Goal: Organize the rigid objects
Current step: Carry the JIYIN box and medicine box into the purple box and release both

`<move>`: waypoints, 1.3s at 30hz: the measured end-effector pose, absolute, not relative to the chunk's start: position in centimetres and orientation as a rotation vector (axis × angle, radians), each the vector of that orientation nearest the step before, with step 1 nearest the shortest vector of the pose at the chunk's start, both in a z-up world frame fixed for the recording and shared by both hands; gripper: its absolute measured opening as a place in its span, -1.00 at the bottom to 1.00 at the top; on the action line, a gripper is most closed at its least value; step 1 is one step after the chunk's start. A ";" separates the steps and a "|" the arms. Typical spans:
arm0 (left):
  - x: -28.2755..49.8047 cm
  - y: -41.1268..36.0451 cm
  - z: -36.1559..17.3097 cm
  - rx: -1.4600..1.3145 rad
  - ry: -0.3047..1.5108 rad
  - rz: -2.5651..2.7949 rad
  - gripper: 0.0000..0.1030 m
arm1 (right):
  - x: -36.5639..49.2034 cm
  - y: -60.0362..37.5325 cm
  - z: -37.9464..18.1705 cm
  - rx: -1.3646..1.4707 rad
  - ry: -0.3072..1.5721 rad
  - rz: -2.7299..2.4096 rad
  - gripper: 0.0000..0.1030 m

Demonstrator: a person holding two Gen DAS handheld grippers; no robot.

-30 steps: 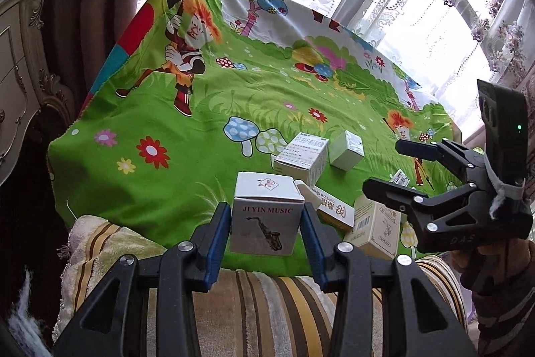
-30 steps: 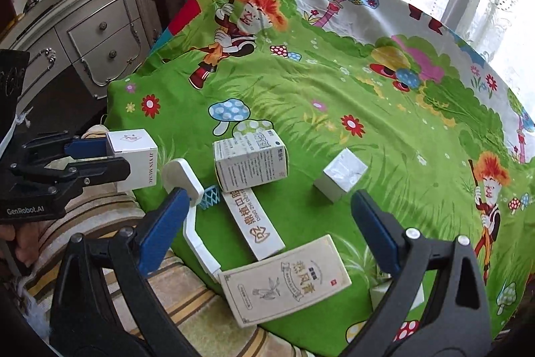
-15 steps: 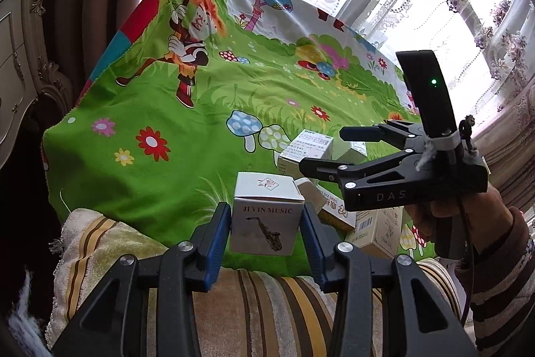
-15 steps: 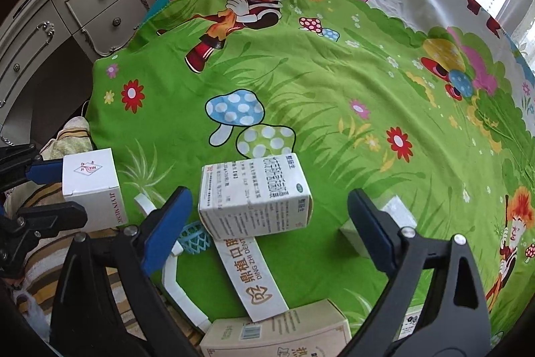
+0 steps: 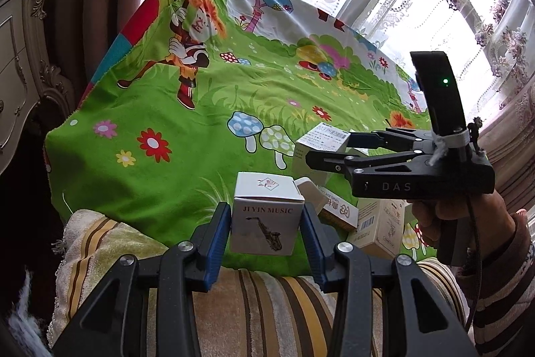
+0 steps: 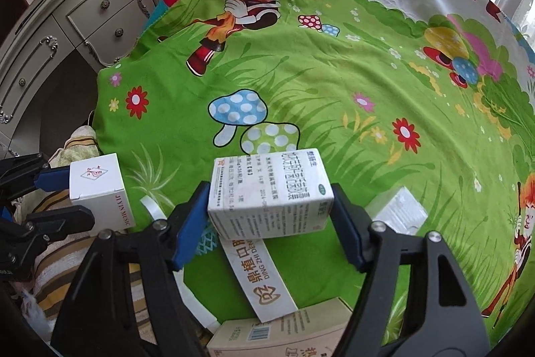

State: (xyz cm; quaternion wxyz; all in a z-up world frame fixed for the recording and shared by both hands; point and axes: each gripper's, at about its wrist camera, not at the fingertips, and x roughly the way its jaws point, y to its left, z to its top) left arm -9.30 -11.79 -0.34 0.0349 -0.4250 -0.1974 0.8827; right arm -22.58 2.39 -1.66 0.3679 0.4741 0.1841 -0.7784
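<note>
- The left gripper [image 5: 266,225] clamps the music box [image 5: 267,216] by its two side faces, blue pads flat on the card. That grip leaves the saxophone face square to the camera and keeps the box upright. It hangs over the near edge of the cloth [image 5: 187,136], above the striped towel [image 5: 254,300].
- The right gripper [image 6: 269,216] has its jaws around the medicine box [image 6: 271,194], one pad at each short end. Both pads look in contact, so I judge it gripped, though whether it is clear of the cloth I cannot tell.
- Taking the ends rather than the broad printed face suits a long carton: the span fits the jaws and the box cannot twist.
- Below it the strip box [image 6: 264,280] lies flat, with the beige box [image 6: 284,333] at the near edge, both waiting.
- The small white box [image 6: 399,213] sits just right of the right pad, near enough to be knocked.
</note>
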 end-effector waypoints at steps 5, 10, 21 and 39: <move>-9.1 -11.3 0.4 -1.288 -0.561 2.742 -0.16 | -20.7 5.3 0.5 1.183 0.369 -2.112 0.41; -8.7 -10.5 1.2 -1.266 -0.542 2.740 -0.16 | -18.2 8.6 2.0 1.165 0.280 -2.219 0.41; -7.8 -5.3 2.4 -1.233 -0.441 2.678 -0.16 | -12.8 15.3 4.0 1.154 0.148 -2.392 0.41; -6.0 5.7 4.0 -1.189 -0.223 2.486 -0.16 | -4.5 26.6 5.3 1.180 -0.036 -2.584 0.41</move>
